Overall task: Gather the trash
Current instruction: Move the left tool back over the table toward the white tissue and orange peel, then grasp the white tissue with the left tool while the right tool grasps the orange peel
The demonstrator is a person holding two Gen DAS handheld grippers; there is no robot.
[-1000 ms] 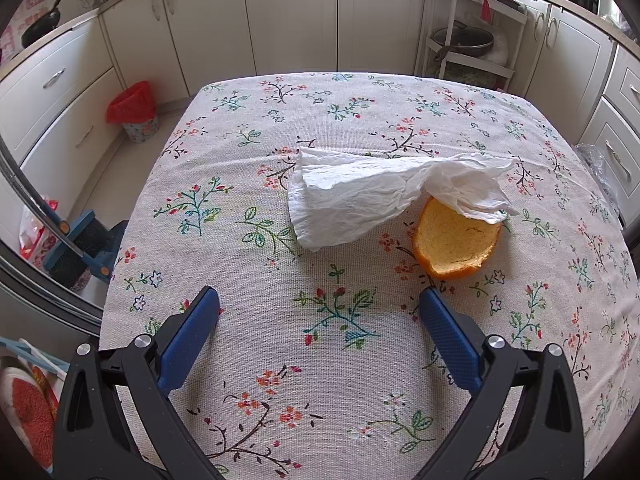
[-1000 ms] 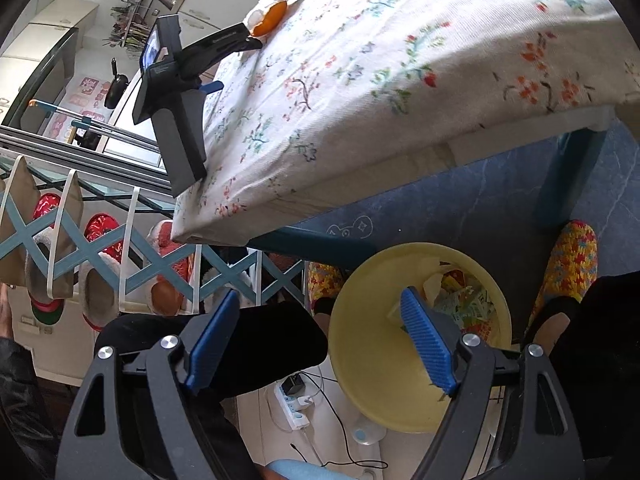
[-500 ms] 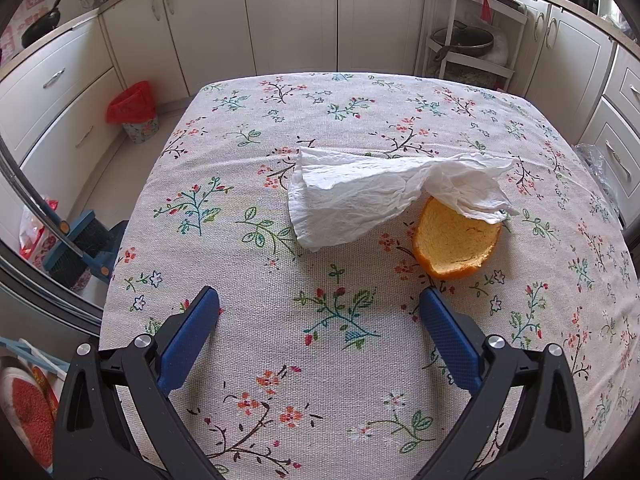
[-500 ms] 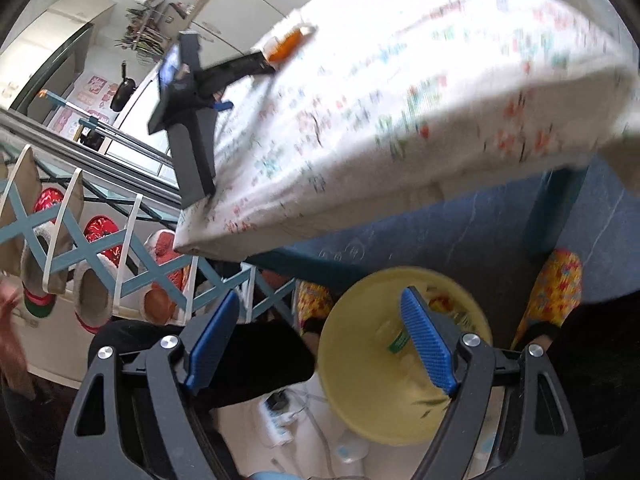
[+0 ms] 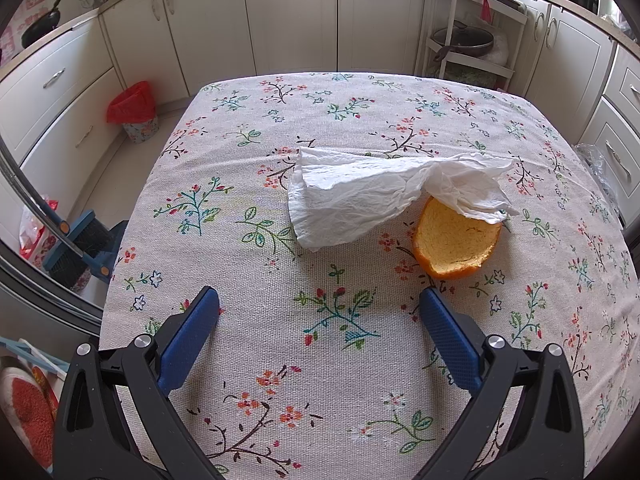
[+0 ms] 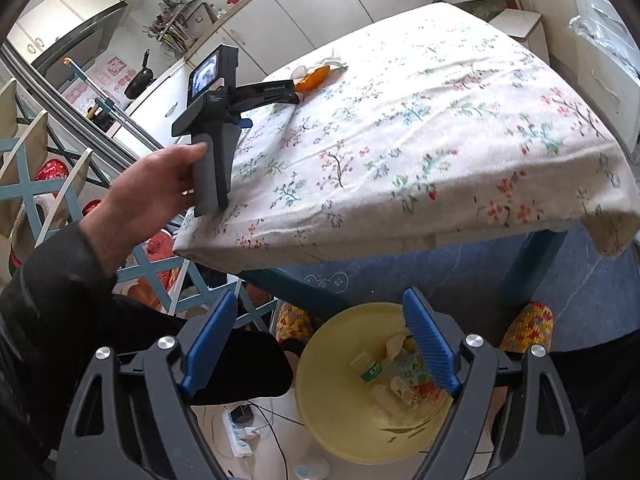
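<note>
A crumpled white paper napkin (image 5: 380, 196) lies on the flowered tablecloth (image 5: 320, 340), one corner draped over an orange peel (image 5: 452, 244). My left gripper (image 5: 318, 300) hovers open just short of both, nothing between its fingers. In the right wrist view my right gripper (image 6: 320, 300) is open and empty above a yellow bin (image 6: 340, 420) on the floor by the table's near edge. The bin holds a small bottle (image 6: 368, 366) and wrappers. The same peel (image 6: 314, 78) and the left gripper's body (image 6: 224, 92), held by a hand (image 6: 152, 192), show far across the table.
White kitchen cabinets ring the table. A red-lined waste bin (image 5: 134, 112) stands on the floor at the left, a broom and dustpan (image 5: 84, 248) nearer. A wire rack with a pan (image 5: 464, 40) is behind the table. Patterned slippers (image 6: 528, 328) and a power strip (image 6: 240, 432) sit near the yellow bin.
The right gripper has risen and rolled, so the table now looks more level and the hand on the left gripper has come into sight. The left gripper has stayed still.
</note>
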